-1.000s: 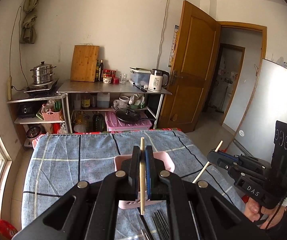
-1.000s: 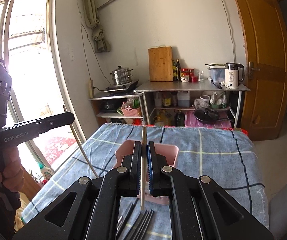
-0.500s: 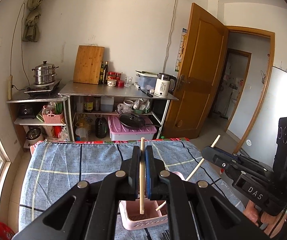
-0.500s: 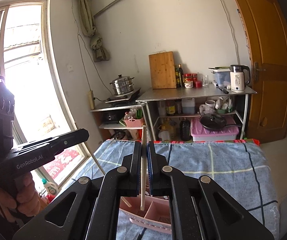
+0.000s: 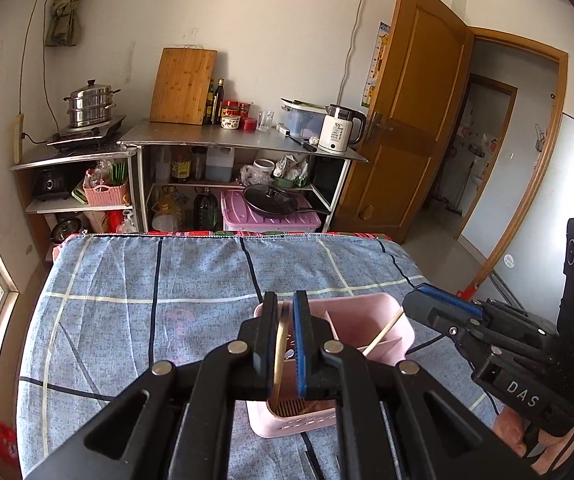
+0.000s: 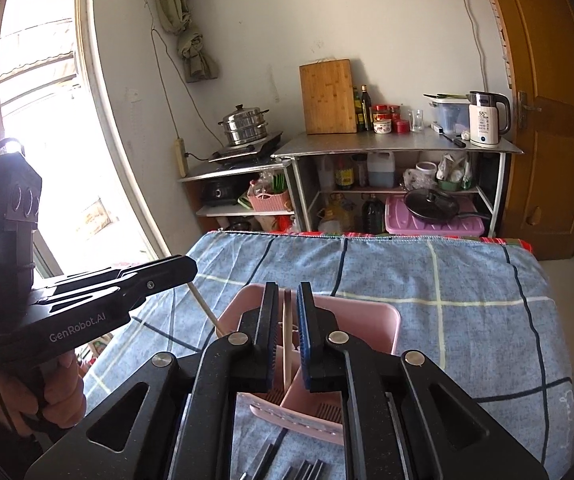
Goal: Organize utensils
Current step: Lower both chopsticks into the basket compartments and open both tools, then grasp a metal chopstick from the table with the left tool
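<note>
A pink divided utensil holder (image 5: 391, 316) stands on the blue checked cloth; it also shows in the right wrist view (image 6: 371, 316). My left gripper (image 5: 285, 300) is over its left compartment, jaws slightly parted, with a wooden chopstick (image 5: 280, 344) between them reaching down into the holder. My right gripper (image 6: 286, 292) is over the holder too, jaws slightly parted around a pale chopstick (image 6: 286, 344) that stands in a compartment. That chopstick shows in the left wrist view (image 5: 385, 330) below the right gripper (image 5: 439, 308). Dark utensils (image 6: 303, 470) lie on the cloth in front of the holder.
The table with the blue checked cloth (image 5: 167, 280) runs away from me. Behind it stand metal shelves (image 5: 239, 148) with a kettle, cutting board, pots and bottles. A wooden door (image 5: 407, 120) is at the right, a window (image 6: 39, 120) at the left.
Both grippers have moved down over the pink holder. Both chopsticks have gone lower into it, and both pairs of jaws have parted a little.
</note>
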